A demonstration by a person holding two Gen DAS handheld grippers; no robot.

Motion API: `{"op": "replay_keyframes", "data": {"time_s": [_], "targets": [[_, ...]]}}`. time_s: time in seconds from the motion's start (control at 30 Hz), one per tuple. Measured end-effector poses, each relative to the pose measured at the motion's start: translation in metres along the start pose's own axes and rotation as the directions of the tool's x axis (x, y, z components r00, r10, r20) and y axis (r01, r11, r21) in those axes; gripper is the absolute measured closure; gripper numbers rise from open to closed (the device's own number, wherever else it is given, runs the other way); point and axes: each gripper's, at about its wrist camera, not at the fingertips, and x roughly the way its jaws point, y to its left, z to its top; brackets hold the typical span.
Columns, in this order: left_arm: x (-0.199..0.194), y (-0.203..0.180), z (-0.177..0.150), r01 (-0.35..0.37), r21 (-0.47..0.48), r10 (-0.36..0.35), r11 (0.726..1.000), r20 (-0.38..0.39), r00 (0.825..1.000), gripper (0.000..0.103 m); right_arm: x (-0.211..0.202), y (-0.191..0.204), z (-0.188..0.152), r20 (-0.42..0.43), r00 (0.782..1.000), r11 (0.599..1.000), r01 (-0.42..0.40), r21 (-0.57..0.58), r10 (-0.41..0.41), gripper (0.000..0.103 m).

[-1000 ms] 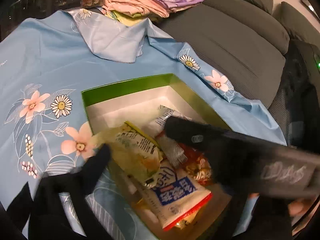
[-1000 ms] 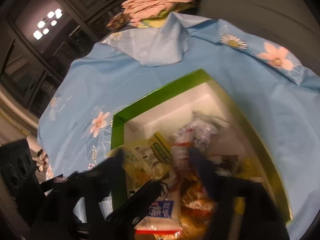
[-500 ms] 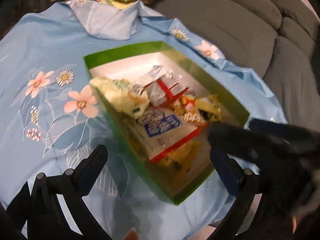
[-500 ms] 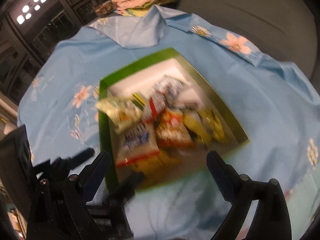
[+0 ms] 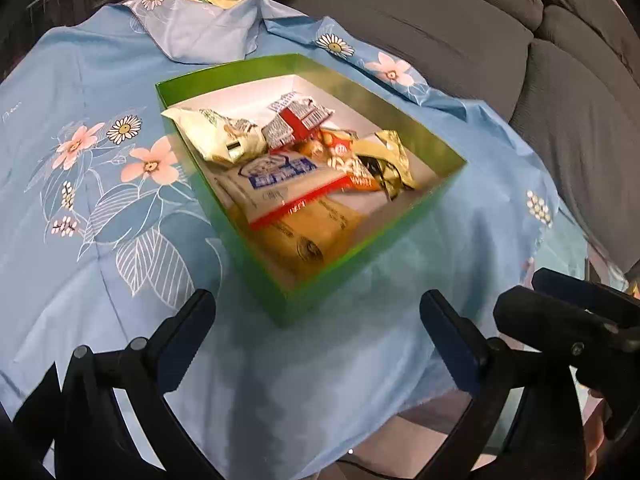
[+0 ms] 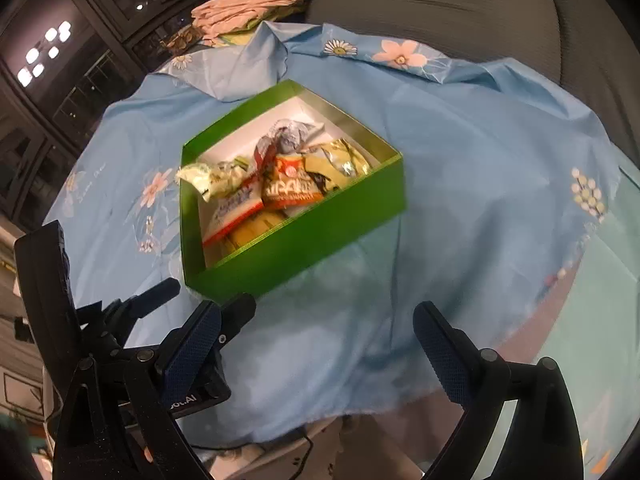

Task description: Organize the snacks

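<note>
Both the left gripper [image 5: 316, 328] and right gripper [image 6: 316, 340] hang wide open and empty at bottom of frame, the green box [image 5: 352, 252] of snack packets [image 5: 280, 184] lying above them at centre, nearer the left one.

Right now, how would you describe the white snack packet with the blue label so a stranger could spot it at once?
Find the green box on the flowered blue cloth. Among the snacks inside lies the white packet, flat on top toward the near corner. It alone carries a blue label and a red strip along its near edge.
</note>
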Motion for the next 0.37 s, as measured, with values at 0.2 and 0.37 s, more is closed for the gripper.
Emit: {"op": "replay_keyframes", "data": {"time_s": [0.2, 0.37], "targets": [[-0.005, -0.002, -0.010, 0.019, -0.032, -0.018, 0.999, 0.036, 0.999, 0.001, -0.002, -0.002, -0.009, -0.004, 1.000, 1.000, 0.009, 0.009, -0.009, 0.006], [-0.012, -0.002, -0.015, 0.019, -0.055, -0.013, 0.998, 0.108, 0.994, 0.001, -0.011, -0.003, -0.011, 0.030, 0.999, 1.000, 0.030, 0.007, -0.030, 0.006]]}}
